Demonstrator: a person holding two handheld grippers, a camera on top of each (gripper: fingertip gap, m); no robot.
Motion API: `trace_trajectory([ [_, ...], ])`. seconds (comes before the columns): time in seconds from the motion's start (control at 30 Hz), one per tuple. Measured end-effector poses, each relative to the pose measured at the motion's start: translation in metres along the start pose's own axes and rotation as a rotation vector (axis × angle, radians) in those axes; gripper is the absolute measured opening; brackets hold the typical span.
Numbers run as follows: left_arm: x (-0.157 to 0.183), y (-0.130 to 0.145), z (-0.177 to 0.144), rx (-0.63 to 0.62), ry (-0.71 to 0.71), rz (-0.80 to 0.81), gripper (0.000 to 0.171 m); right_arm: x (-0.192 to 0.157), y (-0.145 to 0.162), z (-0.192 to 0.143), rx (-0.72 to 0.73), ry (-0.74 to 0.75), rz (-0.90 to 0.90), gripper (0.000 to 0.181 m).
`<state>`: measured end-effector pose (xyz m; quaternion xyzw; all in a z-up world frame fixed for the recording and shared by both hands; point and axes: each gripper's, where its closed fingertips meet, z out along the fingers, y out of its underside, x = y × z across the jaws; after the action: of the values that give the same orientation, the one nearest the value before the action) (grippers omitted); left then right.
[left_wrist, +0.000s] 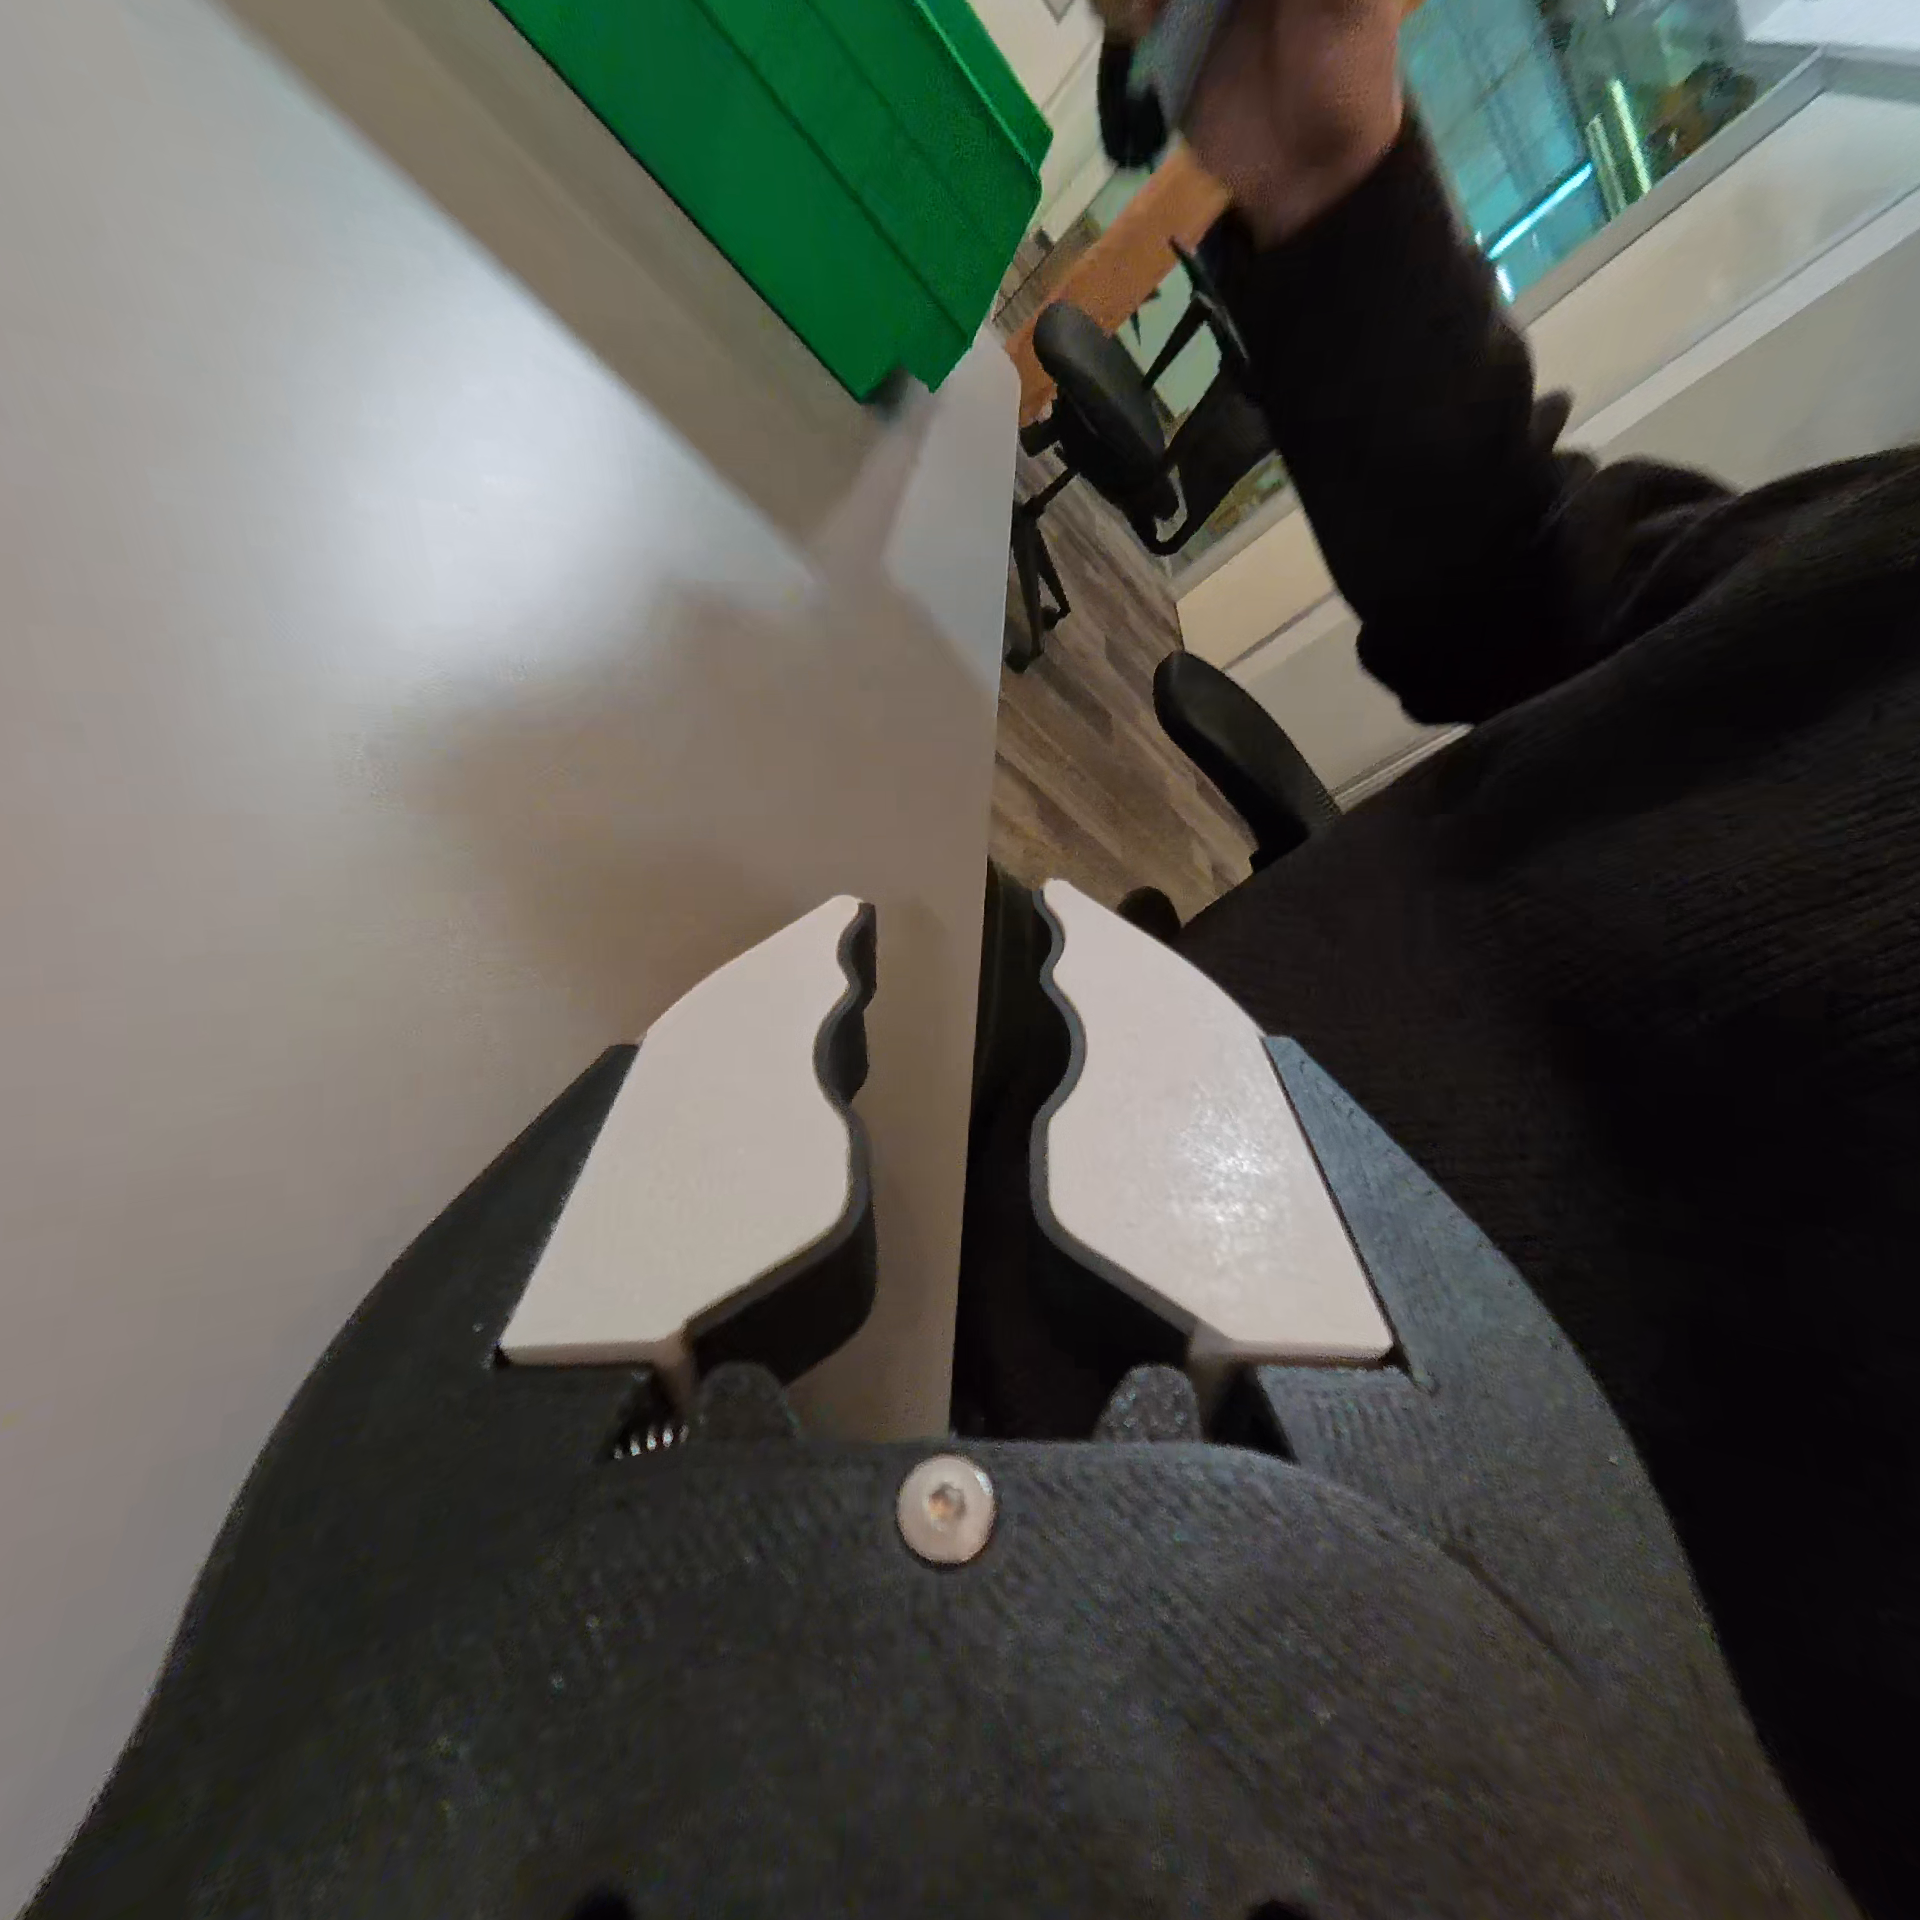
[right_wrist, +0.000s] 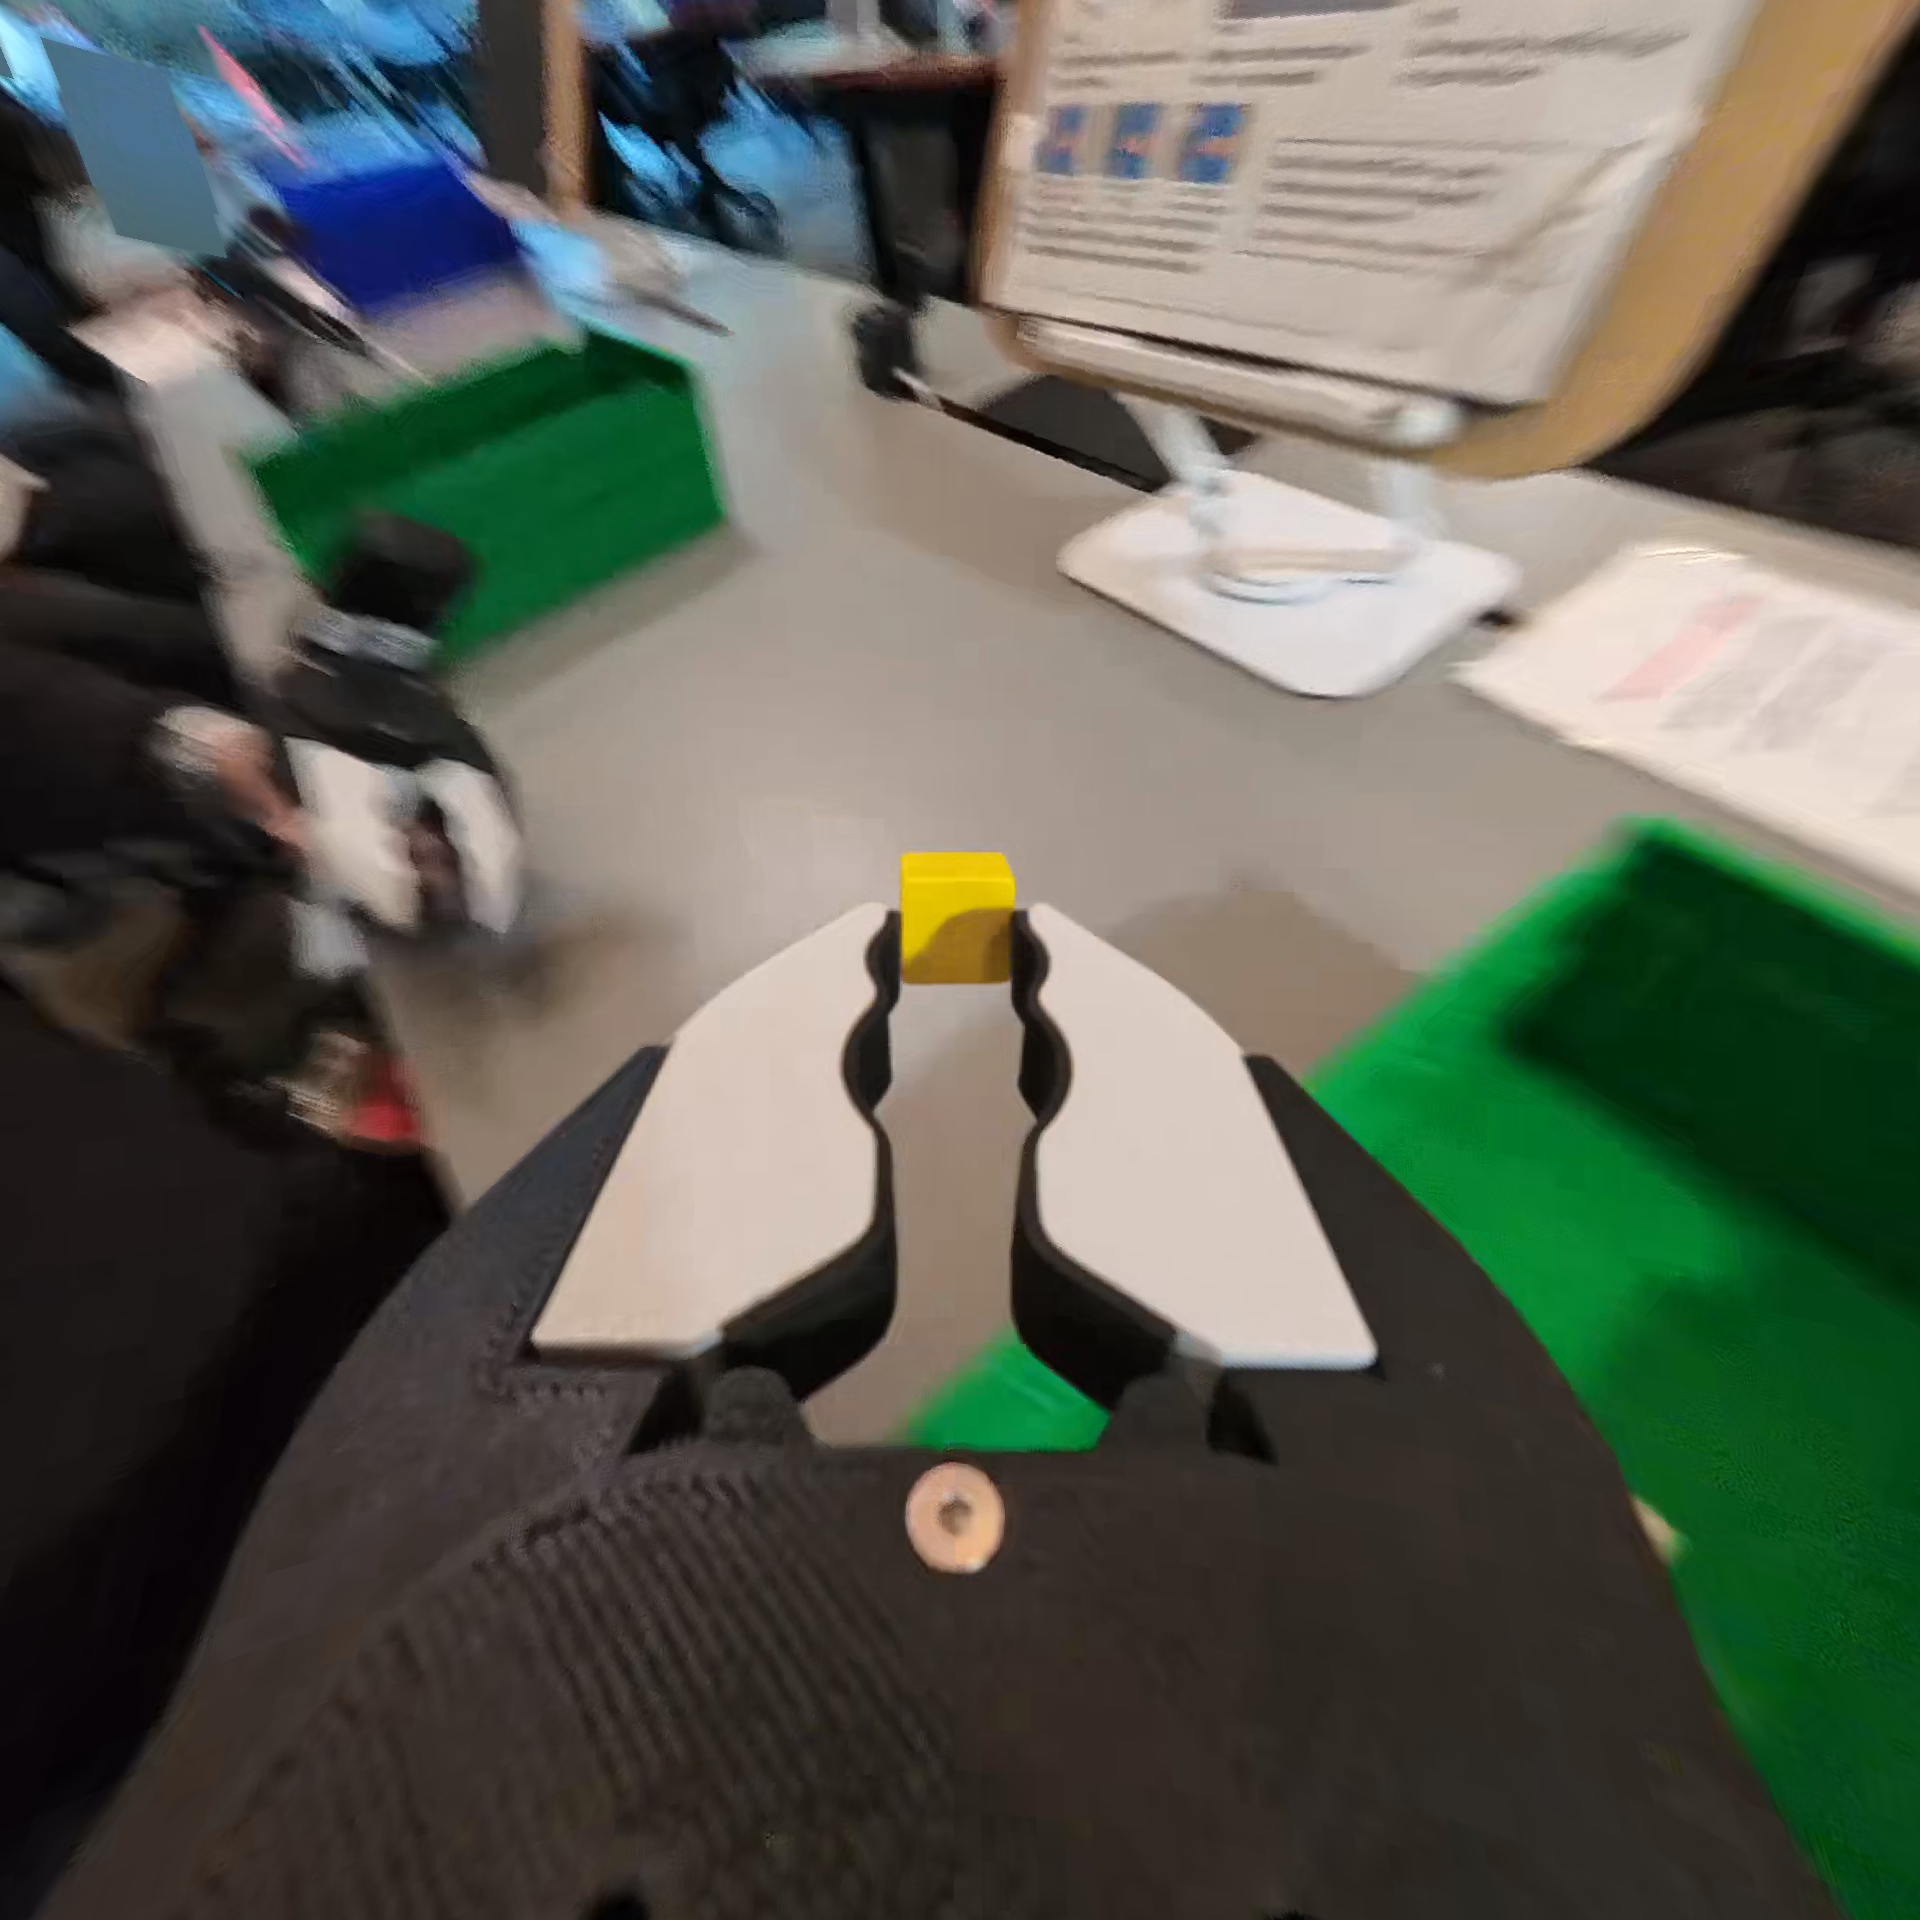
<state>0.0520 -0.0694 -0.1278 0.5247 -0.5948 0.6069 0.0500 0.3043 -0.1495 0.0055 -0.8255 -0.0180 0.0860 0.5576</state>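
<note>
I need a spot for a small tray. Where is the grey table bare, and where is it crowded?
Bare: the table between the far green bin, the white stand base and the yellow cube in the right gripper. Crowded: the right side, with the papers and near green bin, and the left, beside the other gripper.

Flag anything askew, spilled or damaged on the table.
Nothing stands out. The right hand-held gripper pinches a yellow cube above the grey table; both green bins sit upright. The left hand-held gripper is empty at the table edge.
</note>
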Motion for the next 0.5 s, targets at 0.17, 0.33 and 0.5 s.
trace_trajectory([
  [0.17, 0.001, 0.0, 0.006, -0.005, 0.012, -0.012, 0.029, 0.123, 0.052, -0.075, -0.517, 0.256, -0.408, 0.021],
  [0.33, -0.003, -0.005, 0.008, 0.03, 0.003, -0.052, 0.028, 0.159, 0.119, -0.098, -0.973, 0.096, -0.558, 0.021],
  [0.5, -0.006, -0.006, 0.009, 0.038, -0.02, -0.053, 0.028, 0.174, 0.169, -0.105, -1.346, -0.049, -0.703, 0.021],
])
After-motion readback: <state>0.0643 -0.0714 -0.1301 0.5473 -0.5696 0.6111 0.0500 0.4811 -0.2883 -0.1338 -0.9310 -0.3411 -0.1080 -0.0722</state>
